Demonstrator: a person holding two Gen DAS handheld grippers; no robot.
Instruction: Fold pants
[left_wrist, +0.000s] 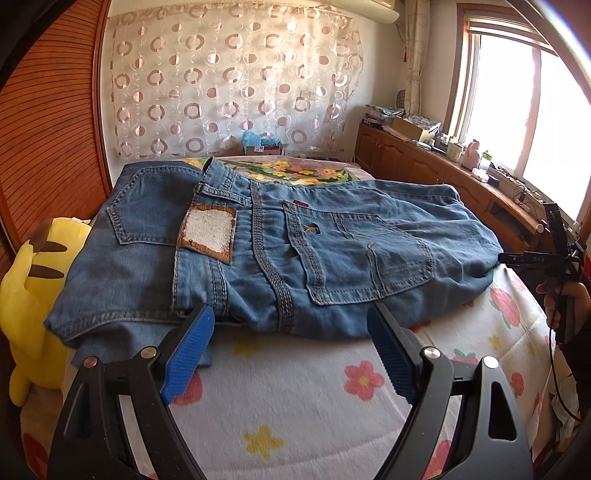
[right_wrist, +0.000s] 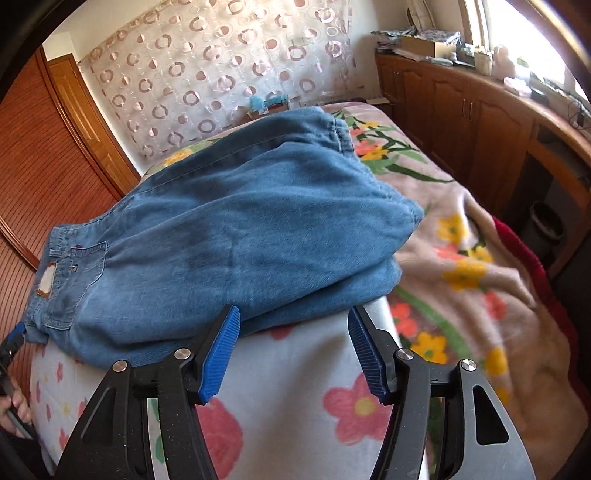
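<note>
You have one pair of jeans (left_wrist: 280, 251), folded over on the floral blanket (left_wrist: 295, 406) across the bed, and one yellow plush toy (left_wrist: 33, 291) at its left edge. Your left gripper (left_wrist: 291, 332) stands wide, both pads at the denim's near edge, pinching nothing. Your right gripper (right_wrist: 293, 341) is parted too, clear of the folded leg, empty
</note>
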